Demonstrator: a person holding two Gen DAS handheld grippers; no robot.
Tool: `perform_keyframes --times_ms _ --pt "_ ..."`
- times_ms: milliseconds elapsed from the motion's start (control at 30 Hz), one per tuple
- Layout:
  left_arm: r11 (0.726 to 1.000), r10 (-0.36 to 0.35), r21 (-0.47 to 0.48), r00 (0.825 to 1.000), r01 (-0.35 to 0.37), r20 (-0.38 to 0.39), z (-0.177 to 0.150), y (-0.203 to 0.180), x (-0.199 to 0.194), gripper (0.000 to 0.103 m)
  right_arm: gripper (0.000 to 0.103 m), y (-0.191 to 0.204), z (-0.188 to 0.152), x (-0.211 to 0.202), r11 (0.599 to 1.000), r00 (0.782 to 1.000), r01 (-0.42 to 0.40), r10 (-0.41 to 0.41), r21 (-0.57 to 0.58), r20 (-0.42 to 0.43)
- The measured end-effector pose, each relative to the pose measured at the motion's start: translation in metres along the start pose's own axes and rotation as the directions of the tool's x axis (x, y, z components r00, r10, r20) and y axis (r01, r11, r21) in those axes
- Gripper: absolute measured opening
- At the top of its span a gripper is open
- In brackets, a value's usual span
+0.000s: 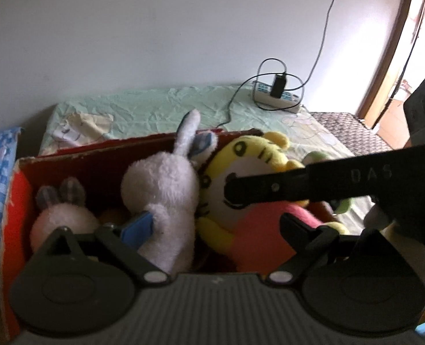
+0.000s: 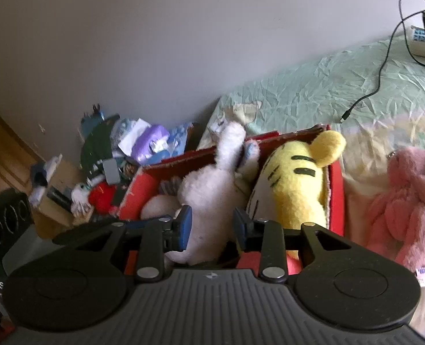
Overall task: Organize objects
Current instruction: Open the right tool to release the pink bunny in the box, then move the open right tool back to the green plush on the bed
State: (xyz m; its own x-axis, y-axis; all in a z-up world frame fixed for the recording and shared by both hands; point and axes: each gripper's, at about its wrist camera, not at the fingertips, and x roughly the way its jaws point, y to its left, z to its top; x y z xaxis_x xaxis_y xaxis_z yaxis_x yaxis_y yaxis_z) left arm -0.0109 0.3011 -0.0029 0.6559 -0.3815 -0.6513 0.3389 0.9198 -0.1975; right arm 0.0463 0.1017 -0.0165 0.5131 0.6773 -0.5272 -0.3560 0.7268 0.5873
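My right gripper (image 2: pixel 211 228) stands at the near edge of the red box (image 2: pixel 336 198), its jaws narrow with the white rabbit plush (image 2: pixel 209 198) between them; the blue pads (image 2: pixel 187 224) look to be touching its body rather than squeezing hard, so I cannot call it a firm grip. My left gripper (image 1: pixel 209 227) stands wide, nothing pressed between its fingers; the rabbit's body sits just ahead of its left finger and the yellow tiger plush (image 1: pixel 241 172) ahead of its right, partly hidden by the right gripper's arm crossing in front.

The rabbit stands roughly upright in the box, long axis running up and away from me, its long ear (image 1: pixel 188 132) leaning over the far wall. The tiger lies beside it to my right, head toward the far wall. A smaller rabbit plush (image 1: pixel 60 212) sits low to my left. A pink plush (image 2: pixel 405 204) lies outside, on the bed to the right of the box.

These toys should be light, soft and squashy, not fragile, and the pile should not slip. I judge the mid-body the best hold; an ear would just flop.
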Motion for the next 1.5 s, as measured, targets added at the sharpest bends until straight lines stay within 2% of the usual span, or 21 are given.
perform_keyframes --times_ms 267,500,633,900,1500 --pt "1.000 -0.010 0.008 1.000 0.010 -0.008 0.002 -0.022 -0.009 0.095 0.036 -0.008 -0.009 -0.024 0.999 0.999 -0.012 0.009 0.050 0.050" --pt "0.994 0.102 -0.020 0.993 -0.103 -0.063 0.002 -0.040 -0.004 0.095 0.037 -0.016 -0.019 -0.040 0.998 0.998 0.004 -0.009 0.067 0.069" --pt "0.985 0.172 -0.021 0.982 -0.174 -0.073 0.002 -0.048 -0.004 0.095 0.044 -0.019 -0.025 -0.043 0.997 0.998 0.016 -0.020 0.070 0.057" --pt "0.965 0.259 -0.029 0.962 -0.262 -0.089 -0.002 -0.061 0.000 0.095 0.044 -0.029 -0.031 -0.052 0.997 0.999 0.012 -0.015 0.073 0.044" --pt "0.937 0.348 -0.010 0.932 -0.350 -0.098 -0.005 -0.079 0.006 0.095 0.040 -0.033 -0.041 -0.062 0.996 0.997 -0.042 0.037 0.078 0.069"
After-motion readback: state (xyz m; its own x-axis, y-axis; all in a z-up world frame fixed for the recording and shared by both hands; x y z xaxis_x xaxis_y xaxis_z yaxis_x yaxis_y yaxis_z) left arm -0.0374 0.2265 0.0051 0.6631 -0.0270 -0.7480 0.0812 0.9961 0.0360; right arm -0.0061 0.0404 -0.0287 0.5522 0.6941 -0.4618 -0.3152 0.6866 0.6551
